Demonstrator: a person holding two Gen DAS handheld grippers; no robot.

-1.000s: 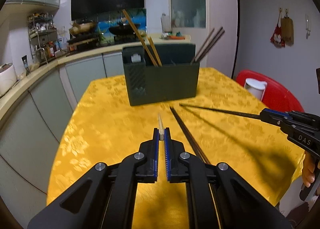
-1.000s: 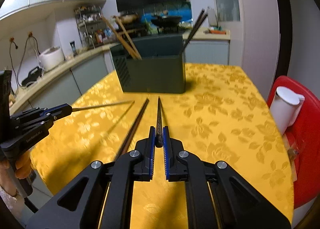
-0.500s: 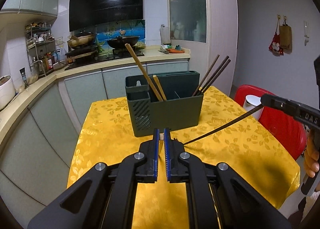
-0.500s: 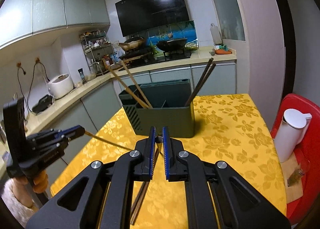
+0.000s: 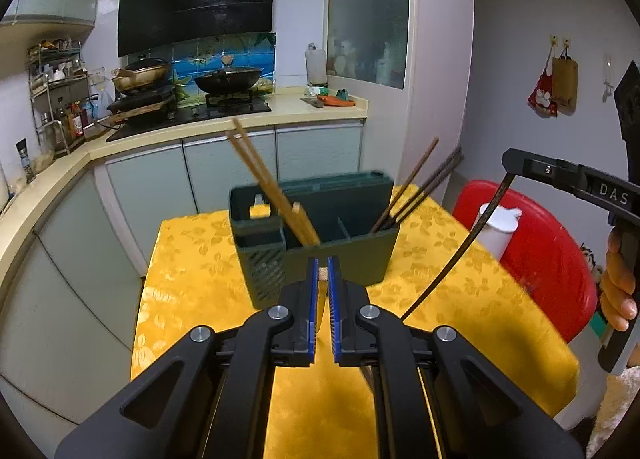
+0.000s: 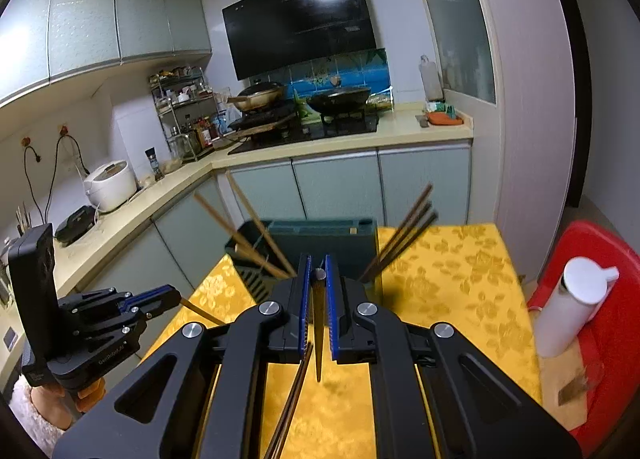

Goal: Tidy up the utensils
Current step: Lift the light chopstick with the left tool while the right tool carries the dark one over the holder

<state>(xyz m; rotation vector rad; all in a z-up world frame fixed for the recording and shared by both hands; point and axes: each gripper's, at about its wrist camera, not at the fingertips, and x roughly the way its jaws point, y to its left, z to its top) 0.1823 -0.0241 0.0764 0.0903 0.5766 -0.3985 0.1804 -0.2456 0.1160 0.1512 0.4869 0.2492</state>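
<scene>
A dark green utensil holder (image 5: 320, 235) (image 6: 320, 239) stands at the far end of the yellow table (image 5: 192, 259). Light wooden chopsticks (image 5: 272, 199) lean in its left part, dark chopsticks (image 5: 416, 187) in its right part. My left gripper (image 5: 323, 263) (image 6: 176, 295) is shut on a light wooden chopstick (image 6: 200, 313), above the table in front of the holder. My right gripper (image 6: 318, 261) (image 5: 510, 159) is shut on a dark chopstick (image 6: 319, 339) (image 5: 456, 251) that slopes down toward the table. Another dark chopstick (image 6: 292, 399) lies on the cloth below.
A white jug (image 6: 576, 303) (image 5: 496, 231) sits on a red chair (image 6: 600, 339) right of the table. Cabinets and a counter with a hob and pans (image 6: 336, 99) run behind and along the left. A rice cooker (image 6: 110, 183) stands on the left counter.
Both grippers have risen well above the table with their chopsticks. The holder now shows from higher up, its open top in sight. The right gripper's dark chopstick went from level to steeply sloped.
</scene>
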